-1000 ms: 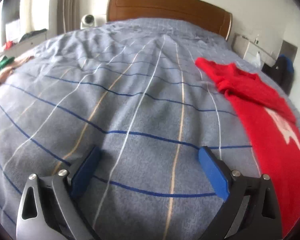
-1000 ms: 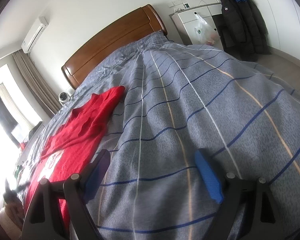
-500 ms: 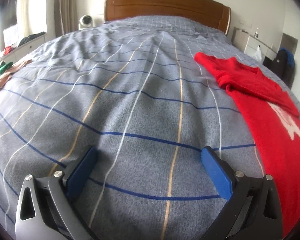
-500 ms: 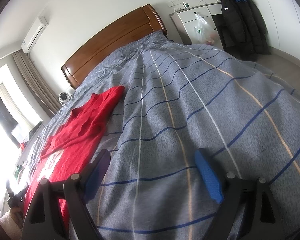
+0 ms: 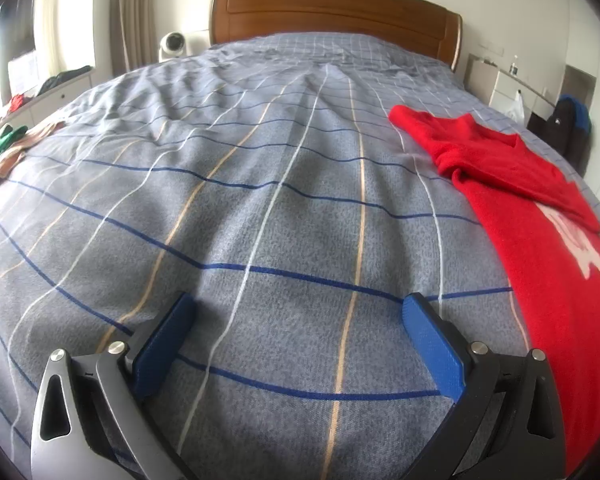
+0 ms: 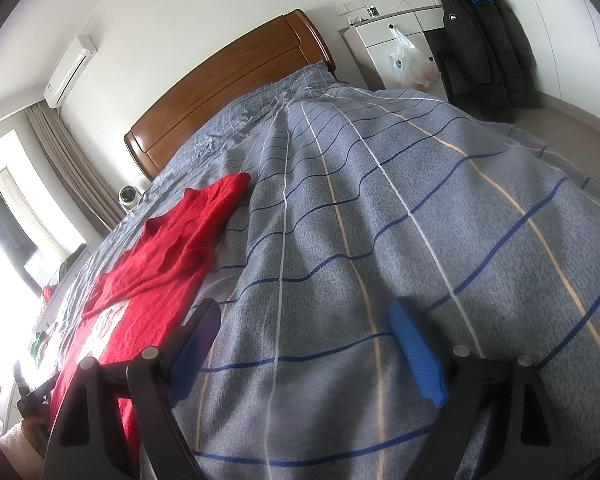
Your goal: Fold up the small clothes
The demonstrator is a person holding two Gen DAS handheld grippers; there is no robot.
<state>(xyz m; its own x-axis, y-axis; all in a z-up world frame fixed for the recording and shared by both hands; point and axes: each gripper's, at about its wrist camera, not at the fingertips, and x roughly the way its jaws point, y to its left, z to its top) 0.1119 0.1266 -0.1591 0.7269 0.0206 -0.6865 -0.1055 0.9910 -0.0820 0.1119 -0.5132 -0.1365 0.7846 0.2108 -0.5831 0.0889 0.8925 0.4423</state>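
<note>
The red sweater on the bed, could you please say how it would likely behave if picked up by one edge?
The red sweater is probably floppy: one sleeve already lies folded over, rumpled. It looks fuzzy, so it likely grips rather than slips.

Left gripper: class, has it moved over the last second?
Yes. The left gripper has tilted upward: the headboard sits lower in its view, with more wall above.
</note>
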